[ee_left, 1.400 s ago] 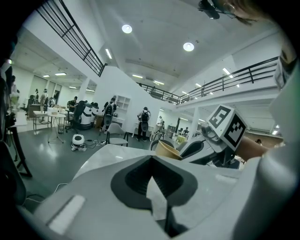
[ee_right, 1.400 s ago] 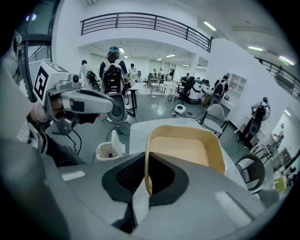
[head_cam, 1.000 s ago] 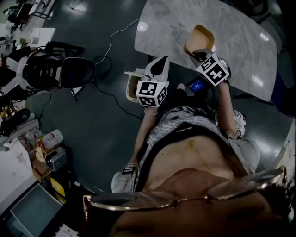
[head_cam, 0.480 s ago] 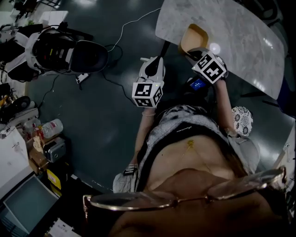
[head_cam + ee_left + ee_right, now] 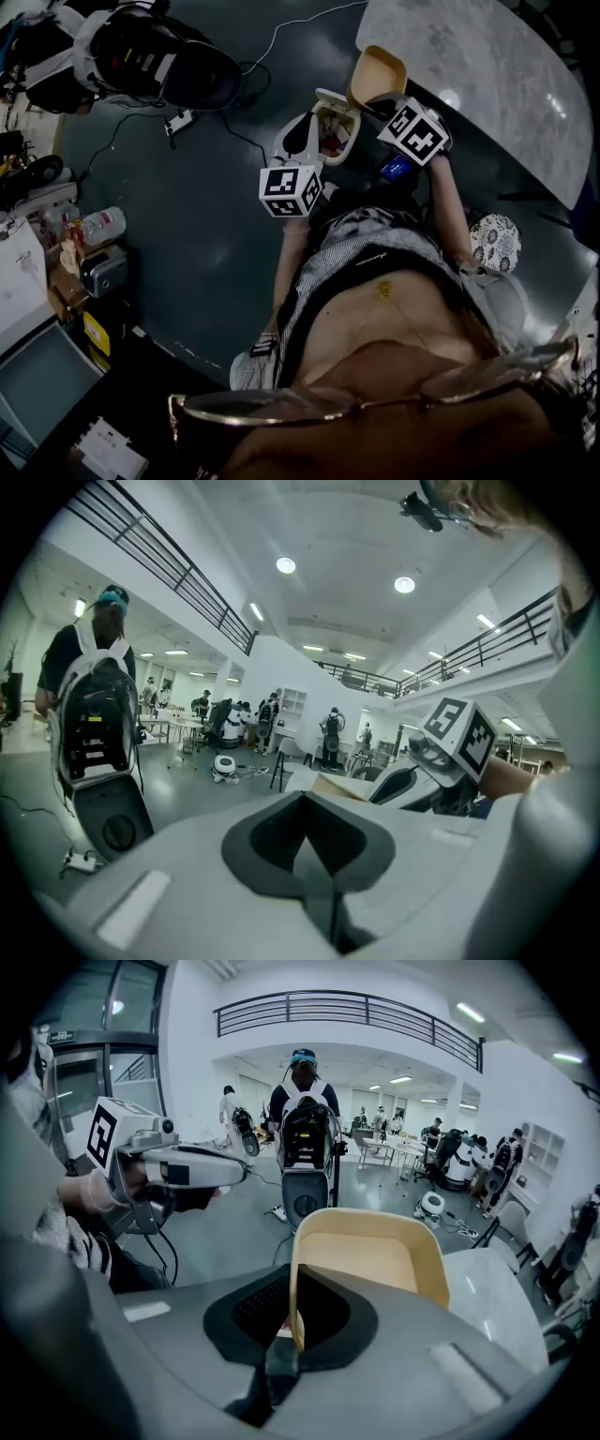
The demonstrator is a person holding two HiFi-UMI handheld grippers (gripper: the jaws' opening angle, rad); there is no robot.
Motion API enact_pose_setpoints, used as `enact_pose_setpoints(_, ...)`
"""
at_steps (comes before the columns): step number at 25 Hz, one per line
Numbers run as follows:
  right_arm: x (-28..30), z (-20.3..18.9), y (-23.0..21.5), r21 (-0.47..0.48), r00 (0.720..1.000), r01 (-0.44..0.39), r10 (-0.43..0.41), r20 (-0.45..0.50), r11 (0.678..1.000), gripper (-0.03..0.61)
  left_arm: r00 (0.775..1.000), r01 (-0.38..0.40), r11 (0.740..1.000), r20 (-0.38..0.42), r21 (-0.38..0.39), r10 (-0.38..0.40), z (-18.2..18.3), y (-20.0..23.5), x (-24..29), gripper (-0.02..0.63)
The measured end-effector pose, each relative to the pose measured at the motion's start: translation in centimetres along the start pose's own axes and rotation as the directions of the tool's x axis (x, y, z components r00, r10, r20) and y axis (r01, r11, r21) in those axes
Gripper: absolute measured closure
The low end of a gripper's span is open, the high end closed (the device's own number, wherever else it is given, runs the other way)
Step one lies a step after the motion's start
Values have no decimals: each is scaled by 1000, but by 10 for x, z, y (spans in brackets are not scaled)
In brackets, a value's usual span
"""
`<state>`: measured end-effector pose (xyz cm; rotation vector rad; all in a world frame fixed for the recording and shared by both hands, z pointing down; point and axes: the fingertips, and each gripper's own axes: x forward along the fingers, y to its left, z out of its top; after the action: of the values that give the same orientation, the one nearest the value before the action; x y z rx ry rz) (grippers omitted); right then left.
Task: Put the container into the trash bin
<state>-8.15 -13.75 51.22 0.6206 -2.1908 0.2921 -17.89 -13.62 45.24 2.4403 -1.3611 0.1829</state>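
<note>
At the centre of the head view, just above your torso, your left gripper (image 5: 311, 129) is pinched together on nothing. To its right, your right gripper (image 5: 384, 101) is clamped on one wall of the tan container (image 5: 378, 73), holding it up in the air. The container is beside the open trash bin (image 5: 352, 127) rather than over it, near the edge of the marble table (image 5: 487, 75) at upper right. You grip only one thin wall, so a quick tilt may make the container swing or slip. If you release early, it lands on the floor. Your left gripper, crossing the bin's left edge, may block the drop.
</note>
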Motion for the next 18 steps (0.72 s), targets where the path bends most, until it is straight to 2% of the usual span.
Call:
enact_pose_setpoints(11,56,23,77,-80,995,-96,97,1,992,543,998,-56,998,1,-24,56,-22,39,-55,614)
enact_pose_setpoints(15,102,13,93,-126,985,-169,162,-60,978,543,997,-80,996,0,-35,80,-26,51,-64,612)
enact_pose_setpoints(18,137,-3,100,-130,965,-246,231,-121,960,543,994,-106,993,-7,-48,106,-32,59,-71,613)
